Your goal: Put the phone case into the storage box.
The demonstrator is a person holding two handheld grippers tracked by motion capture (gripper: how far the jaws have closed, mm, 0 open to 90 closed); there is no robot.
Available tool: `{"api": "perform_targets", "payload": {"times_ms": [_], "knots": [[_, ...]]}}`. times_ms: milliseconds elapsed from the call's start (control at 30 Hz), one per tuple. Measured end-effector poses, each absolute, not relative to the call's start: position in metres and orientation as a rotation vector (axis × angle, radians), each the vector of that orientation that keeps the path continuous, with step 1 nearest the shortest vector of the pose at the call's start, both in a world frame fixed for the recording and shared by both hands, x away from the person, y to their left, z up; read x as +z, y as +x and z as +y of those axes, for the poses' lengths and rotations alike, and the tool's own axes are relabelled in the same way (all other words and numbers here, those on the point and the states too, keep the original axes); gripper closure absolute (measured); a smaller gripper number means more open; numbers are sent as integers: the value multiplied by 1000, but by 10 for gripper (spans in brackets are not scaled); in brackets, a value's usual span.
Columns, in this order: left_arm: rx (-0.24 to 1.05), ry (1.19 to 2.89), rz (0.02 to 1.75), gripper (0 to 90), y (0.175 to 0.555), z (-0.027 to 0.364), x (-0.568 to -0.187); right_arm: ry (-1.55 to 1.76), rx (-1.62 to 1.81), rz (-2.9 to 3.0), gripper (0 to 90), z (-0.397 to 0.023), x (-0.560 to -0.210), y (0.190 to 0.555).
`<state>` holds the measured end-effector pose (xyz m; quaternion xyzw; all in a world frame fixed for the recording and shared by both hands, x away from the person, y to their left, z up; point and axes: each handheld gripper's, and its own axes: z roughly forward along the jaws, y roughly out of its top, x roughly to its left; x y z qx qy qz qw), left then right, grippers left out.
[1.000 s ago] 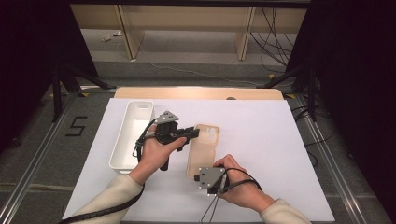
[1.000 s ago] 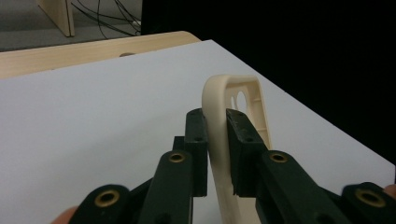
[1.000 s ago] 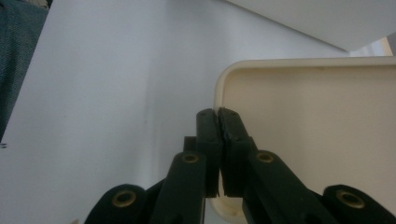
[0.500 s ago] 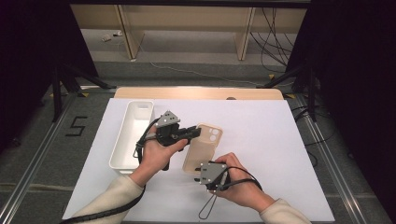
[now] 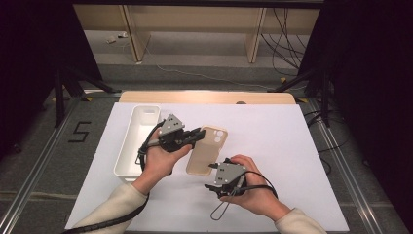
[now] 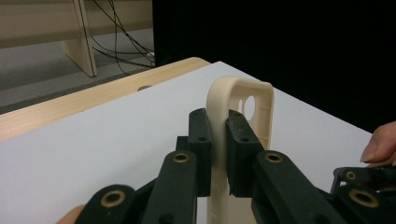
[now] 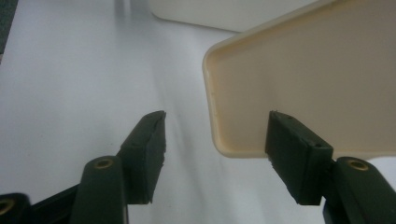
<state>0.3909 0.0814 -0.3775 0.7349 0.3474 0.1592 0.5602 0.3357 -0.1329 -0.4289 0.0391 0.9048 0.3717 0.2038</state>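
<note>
**White worktop, dark surround: one phone case between two hand-held grippers**

White sheet over a wooden worktop [image 5: 302, 146], black curtains either side, pale shelving and loose cables behind.

Item: beige phone case [image 5: 207, 151], thin shell with a raised rim and camera cut-outs at the far end. It looks light, slightly flexible and smooth-faced, so the rim is the better hold than the flat back.

Left gripper [image 5: 197, 137]: jaws closed on the case's side wall near the camera end, one pad inside the shell, one outside.

Right gripper [image 5: 213, 187]: jaws have just been opening and now stand apart at the case's near corner; that corner sits in the gap beside one jaw, pressed by neither.

Also present: white oblong tray [image 5: 127, 146], well behind the left jaws, beside that hand.

Handling note: a hard pinch on one wall would probably bow it.
</note>
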Motion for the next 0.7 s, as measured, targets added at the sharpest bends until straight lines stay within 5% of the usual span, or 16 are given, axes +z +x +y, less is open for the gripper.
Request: {"api": "perform_targets", "payload": {"times_ms": [700], "knots": [[444, 1679, 811, 820, 388, 99, -367, 326, 1210, 2462, 281, -164, -428, 335]]}}
